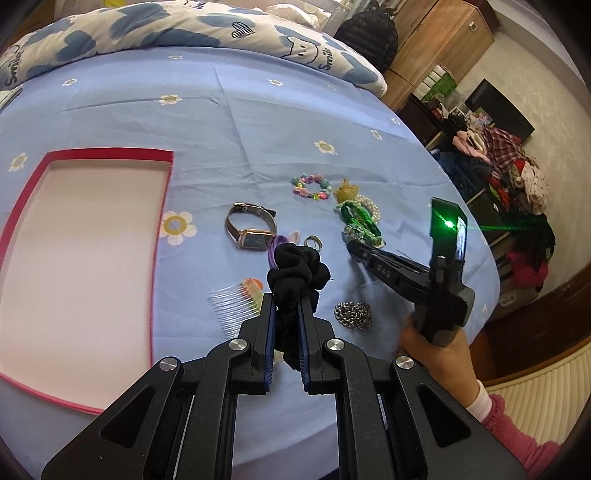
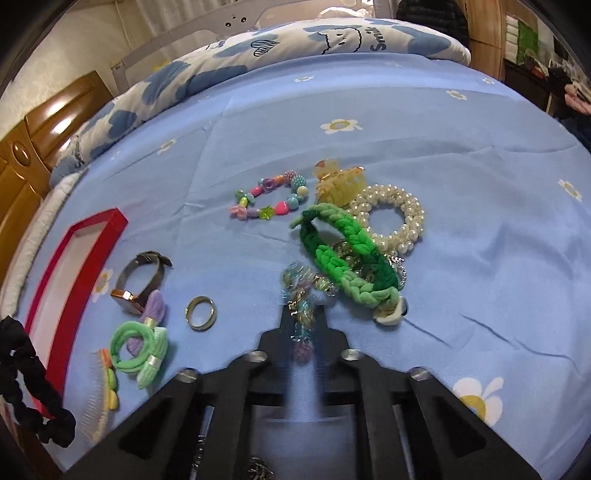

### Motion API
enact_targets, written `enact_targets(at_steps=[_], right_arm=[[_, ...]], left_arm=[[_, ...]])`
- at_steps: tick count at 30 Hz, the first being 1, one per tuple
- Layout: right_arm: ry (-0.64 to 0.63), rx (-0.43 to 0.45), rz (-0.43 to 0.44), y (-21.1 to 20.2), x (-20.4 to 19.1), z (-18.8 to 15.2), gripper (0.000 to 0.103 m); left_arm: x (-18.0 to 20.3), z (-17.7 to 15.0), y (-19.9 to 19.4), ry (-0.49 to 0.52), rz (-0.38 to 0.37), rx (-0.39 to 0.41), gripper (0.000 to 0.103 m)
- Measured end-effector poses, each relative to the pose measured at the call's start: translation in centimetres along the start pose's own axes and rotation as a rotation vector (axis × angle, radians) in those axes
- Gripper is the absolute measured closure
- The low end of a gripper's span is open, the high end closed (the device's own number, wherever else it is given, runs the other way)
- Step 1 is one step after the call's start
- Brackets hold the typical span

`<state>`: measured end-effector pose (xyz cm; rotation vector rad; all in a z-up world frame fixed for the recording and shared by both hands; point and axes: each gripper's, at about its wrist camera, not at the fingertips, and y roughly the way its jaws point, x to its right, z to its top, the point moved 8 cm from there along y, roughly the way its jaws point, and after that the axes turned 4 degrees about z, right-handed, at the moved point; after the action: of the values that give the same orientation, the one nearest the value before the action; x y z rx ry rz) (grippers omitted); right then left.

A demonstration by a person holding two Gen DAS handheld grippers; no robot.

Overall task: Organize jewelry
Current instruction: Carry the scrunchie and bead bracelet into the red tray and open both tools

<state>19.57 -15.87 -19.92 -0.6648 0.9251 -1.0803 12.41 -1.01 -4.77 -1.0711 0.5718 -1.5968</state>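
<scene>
Everything sat on a blue flowered bedsheet with a cloud-print duvet bunched along the far edge and clothes piled off to the right. The red-rimmed box lay at the left with bare sheet beside it. The left gripper was clamped on a black scrunchie; the right gripper pinched a blurry bead-and-chain bracelet near the green braid.

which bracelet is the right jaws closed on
The pale chain bracelet with clear blue-green beads, nipped between the right gripper jaws. The bead bracelet, pearl bracelet and green braid lie farther off, untouched.
</scene>
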Motion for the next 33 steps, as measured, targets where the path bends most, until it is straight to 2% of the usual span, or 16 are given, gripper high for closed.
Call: enact_targets(at_steps=[5,10,22,33], right_arm=[[-0.006,0.036,0.033,-1.8,-0.7,-0.2,0.096],[-0.033,0.066,0.084,-3.9,-3.2,-0.1,0.096],[-0.139,0.08,0.308,-7.2,-14.3,-0.1,0.096],[-0.251,0.025,0.45,-6.6,-23.5,-2.2,0.096]], left_arm=[[-1.0,0.0,-0.9,-0.017,0.006,0.017,0.094],[-2.5,0.0,-2.5,-0.046,0.021,0.046,0.094],[-9.7,-0.8,-6.2,-0.185,0.088,0.113,0.094],[-16.2,-1.7,-7.5,-0.294,0.154,0.134,0.094]])
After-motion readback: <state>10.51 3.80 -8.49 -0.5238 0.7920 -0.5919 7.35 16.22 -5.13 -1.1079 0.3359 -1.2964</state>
